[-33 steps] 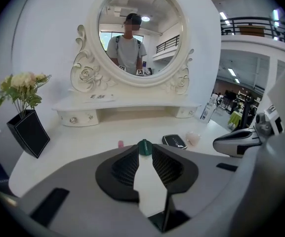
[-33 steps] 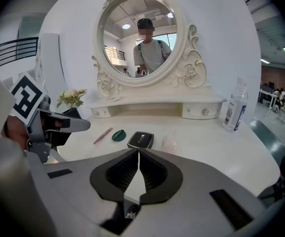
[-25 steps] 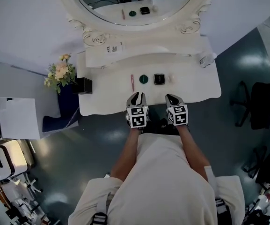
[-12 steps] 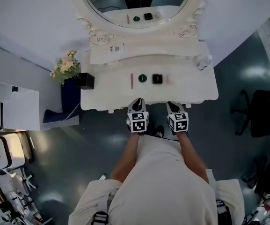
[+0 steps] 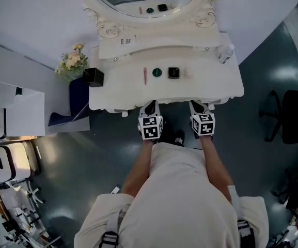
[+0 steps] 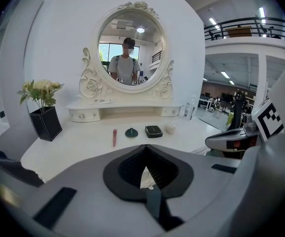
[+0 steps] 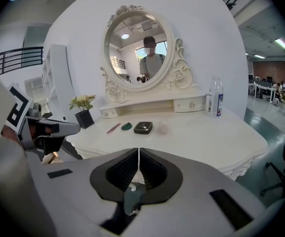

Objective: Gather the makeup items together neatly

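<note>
Head view: your left gripper (image 5: 150, 107) and right gripper (image 5: 198, 107) hover at the near edge of the desk (image 5: 216, 84). The makeup row lies ahead of both and apart from them: red stick (image 5: 145, 75), green disc (image 5: 157, 72), black compact (image 5: 173, 72) and pale round item (image 5: 186, 73).

Left gripper view: your jaws have just been closing and now meet on nothing.

Right gripper view: your jaws are pressed together and empty, with the compact straight ahead.

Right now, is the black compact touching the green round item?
Apart. The head view shows bare white tabletop between the black compact and the green round item; the left gripper view shows the same gap.
</note>
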`<state>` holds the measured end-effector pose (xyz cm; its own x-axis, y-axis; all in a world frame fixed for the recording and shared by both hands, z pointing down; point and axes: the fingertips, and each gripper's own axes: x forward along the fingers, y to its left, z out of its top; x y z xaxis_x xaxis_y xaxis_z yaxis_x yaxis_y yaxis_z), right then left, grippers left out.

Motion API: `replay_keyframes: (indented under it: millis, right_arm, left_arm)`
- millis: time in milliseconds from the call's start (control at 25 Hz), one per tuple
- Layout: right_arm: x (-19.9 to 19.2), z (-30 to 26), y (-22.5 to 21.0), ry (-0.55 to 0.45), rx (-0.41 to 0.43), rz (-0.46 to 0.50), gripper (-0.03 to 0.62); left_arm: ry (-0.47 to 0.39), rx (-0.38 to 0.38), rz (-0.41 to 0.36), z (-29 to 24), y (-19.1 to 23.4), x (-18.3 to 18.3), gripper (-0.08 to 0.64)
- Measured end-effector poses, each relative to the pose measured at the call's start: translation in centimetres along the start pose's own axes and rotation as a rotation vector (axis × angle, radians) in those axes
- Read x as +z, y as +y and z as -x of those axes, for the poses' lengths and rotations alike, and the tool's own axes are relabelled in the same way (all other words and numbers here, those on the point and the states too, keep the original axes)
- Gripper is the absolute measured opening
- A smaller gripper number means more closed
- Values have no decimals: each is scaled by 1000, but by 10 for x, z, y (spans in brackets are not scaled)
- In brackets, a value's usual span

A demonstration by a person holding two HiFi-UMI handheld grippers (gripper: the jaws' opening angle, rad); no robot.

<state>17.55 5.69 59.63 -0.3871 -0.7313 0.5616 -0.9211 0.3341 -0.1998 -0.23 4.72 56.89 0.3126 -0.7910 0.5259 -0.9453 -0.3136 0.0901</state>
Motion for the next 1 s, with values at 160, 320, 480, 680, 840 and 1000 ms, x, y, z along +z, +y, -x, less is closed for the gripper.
replay_keyframes:
  millis: [160, 320, 480, 680, 840, 1000]
  right_arm:
    - [6, 7, -3, -26, -3, -13, 47]
    - [1, 13, -2, -25, 6, -4, 46]
    - [-3, 16, -2, -20, 8, 4, 46]
    - [-3, 17, 2, -21, 17, 20, 46]
    - [-6, 18, 6, -17, 29, 31, 46]
    - [-4, 21, 4, -17, 28, 32, 46]
  left_arm:
    - [-21, 22, 17, 10, 8, 2, 15]
    - [-33, 40, 51, 18, 13, -4, 15]
    - [-43, 49, 55, 24, 11, -10, 15]
    - [-54, 49, 57, 27, 12, -11, 15]
    - [-53, 56, 49, 28, 11, -18, 15]
    - [-50, 43, 34, 25, 5, -17, 15]
